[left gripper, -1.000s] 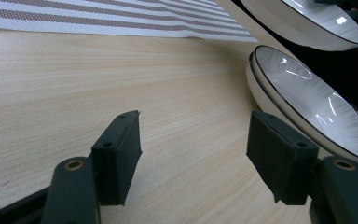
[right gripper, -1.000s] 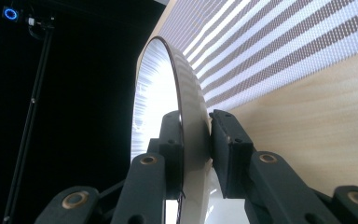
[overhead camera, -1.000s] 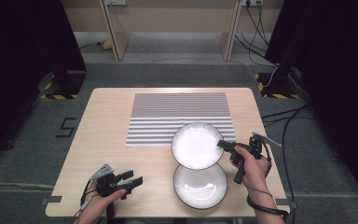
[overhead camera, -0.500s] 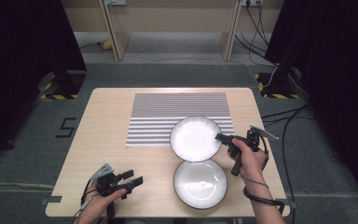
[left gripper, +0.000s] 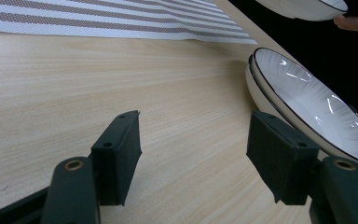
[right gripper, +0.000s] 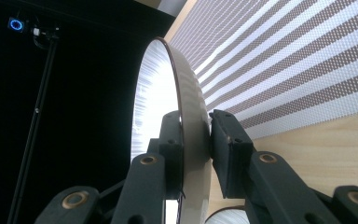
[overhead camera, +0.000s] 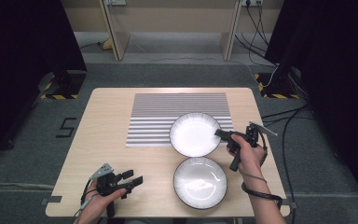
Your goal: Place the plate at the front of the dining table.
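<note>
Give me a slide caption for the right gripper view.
Right gripper clamps the rim of a white plate above the striped mat.

**Camera setup: one overhead, two jaw-mounted**

High view: fixed above the person's side, facing forward and down; whole table (overhead camera: pixel 112 140) plus floor beyond.

Left gripper view: low, close to the tabletop, looking along its jaws at the near plate (left gripper: pixel 307 107) and striped mat (left gripper: pixel 121 21).

Right gripper view: rolled sideways, very close on the held plate (right gripper: pixel 186 107).

Shared across all three: mat, plates.
</note>
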Available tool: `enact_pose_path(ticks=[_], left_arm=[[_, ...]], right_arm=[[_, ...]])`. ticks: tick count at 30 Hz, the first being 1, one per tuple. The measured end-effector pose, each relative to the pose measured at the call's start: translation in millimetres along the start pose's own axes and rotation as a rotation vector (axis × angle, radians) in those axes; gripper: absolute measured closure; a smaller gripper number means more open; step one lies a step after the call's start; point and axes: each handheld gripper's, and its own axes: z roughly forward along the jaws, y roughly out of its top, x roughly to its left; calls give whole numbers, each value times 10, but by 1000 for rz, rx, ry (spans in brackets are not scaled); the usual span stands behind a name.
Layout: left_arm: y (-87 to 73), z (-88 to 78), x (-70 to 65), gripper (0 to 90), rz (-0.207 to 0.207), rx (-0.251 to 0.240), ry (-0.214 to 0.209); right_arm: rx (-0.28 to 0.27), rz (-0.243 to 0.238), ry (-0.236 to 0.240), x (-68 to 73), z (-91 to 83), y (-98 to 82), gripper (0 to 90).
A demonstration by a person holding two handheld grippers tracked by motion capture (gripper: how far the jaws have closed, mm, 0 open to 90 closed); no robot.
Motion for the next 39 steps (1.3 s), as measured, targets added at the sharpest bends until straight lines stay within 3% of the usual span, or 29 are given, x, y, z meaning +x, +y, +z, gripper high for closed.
enact_pose_path(ticks=[39], left_arm=[[14, 8, 5, 343, -3, -2, -1]], right_arm=[[-29, 15, 3, 111, 90, 197, 741]])
